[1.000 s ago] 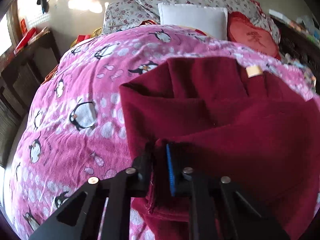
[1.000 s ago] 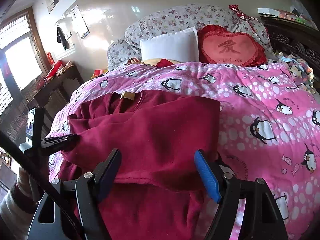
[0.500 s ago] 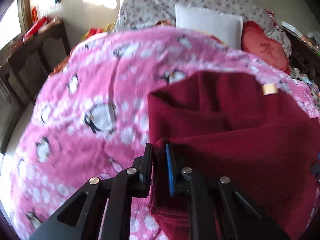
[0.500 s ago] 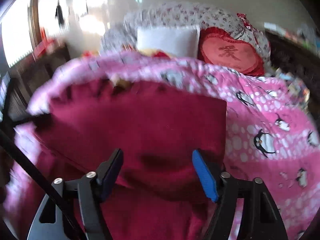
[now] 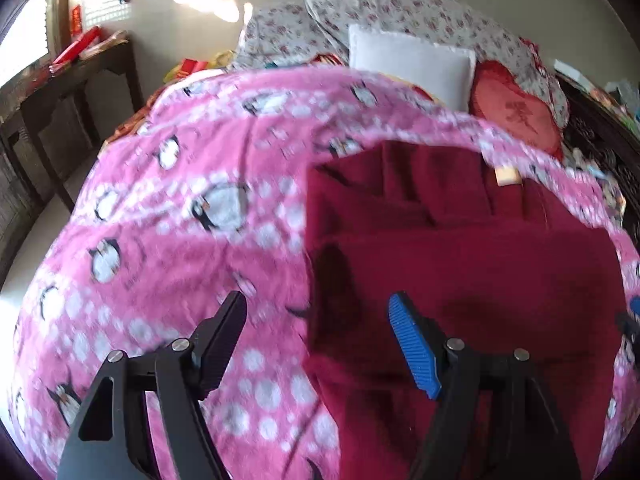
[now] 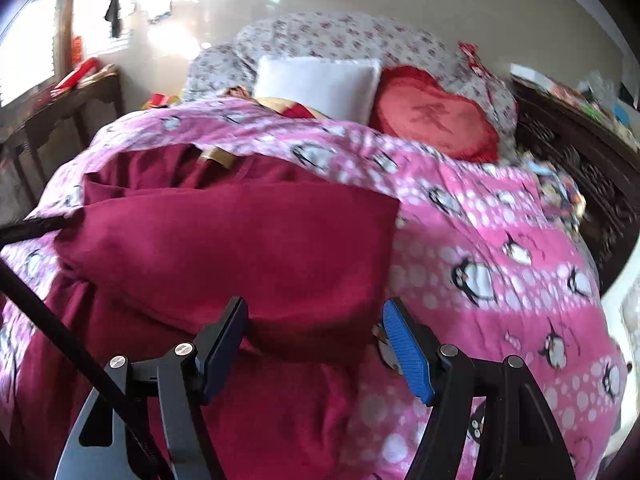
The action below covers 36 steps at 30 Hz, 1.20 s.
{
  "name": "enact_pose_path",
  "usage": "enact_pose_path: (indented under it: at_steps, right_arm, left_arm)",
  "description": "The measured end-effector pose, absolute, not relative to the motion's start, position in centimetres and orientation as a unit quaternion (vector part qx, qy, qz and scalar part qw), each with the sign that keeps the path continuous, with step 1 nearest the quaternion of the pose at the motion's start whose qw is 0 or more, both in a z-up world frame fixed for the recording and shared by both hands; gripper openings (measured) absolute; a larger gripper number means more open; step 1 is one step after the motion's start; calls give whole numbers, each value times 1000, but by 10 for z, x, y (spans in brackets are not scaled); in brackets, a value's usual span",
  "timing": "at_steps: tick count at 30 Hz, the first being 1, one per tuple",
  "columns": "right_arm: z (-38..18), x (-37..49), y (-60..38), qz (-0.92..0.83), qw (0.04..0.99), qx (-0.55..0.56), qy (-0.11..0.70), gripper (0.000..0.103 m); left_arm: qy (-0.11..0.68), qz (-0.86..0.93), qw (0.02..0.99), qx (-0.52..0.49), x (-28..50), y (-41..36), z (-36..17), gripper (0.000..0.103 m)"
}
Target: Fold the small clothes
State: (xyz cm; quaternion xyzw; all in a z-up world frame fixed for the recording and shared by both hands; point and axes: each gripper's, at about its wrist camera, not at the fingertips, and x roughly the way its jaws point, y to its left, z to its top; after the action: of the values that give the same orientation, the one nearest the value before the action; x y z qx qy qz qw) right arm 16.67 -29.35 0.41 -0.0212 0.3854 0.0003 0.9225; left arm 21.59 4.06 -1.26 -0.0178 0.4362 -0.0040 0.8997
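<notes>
A dark red garment (image 5: 460, 272) lies folded over itself on the pink penguin blanket (image 5: 180, 220); a tan label (image 5: 507, 176) shows near its far edge. My left gripper (image 5: 320, 328) is open and empty, its jaws astride the garment's left edge. In the right wrist view the garment (image 6: 240, 248) fills the left half, the label (image 6: 218, 156) at the far edge. My right gripper (image 6: 314, 332) is open and empty over the folded layer's near right corner. The tip of the left gripper (image 6: 38, 226) shows at the left edge.
A white pillow (image 6: 320, 84), a red heart cushion (image 6: 436, 116) and floral bedding (image 6: 340, 40) lie at the head of the bed. A dark wooden table (image 5: 60, 92) stands left of the bed. Dark carved furniture (image 6: 580, 160) with clutter is on the right.
My left gripper opened and let go of the garment's edge, which now lies flat. The right gripper stayed open and shifted slightly over the fold.
</notes>
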Motion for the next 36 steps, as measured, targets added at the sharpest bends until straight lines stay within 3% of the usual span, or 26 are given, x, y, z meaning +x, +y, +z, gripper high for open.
enact_pose_path:
  at_steps: [6,9,12,18,25,31,33,34,36]
  right_arm:
    - [-34,183,-314,-8,907,26,419,75]
    - [-32,174,-338,17,897,108,427,75]
    - [-19,149,-341,14,903,100,417,75]
    - [-3,66,-344,50,895,97,432,77]
    - [-28,-29,-348,110,863,160,466,77]
    - [-46,-58,-324,163,847,196,465,77]
    - [-58,-60,-318,159,845,200,470,78]
    - [-59,-61,-316,154,850,197,464,74]
    - [-60,-63,-312,144,863,184,447,53]
  left_arm:
    - [466,10,884,-13,231,35,-51,76]
    - [470,1,882,-23,225,39,-43,76]
    - [477,-15,878,-42,209,48,-28,76]
    - [503,-68,859,-64,148,68,-11,79]
    - [563,-116,813,-99,68,86,-30,84]
    - [579,-134,800,-81,15,74,-55,85]
    - [569,-130,808,-77,8,69,-56,90]
    - [568,-129,809,-79,5,66,-57,91]
    - [562,-123,815,-69,1,55,-59,92]
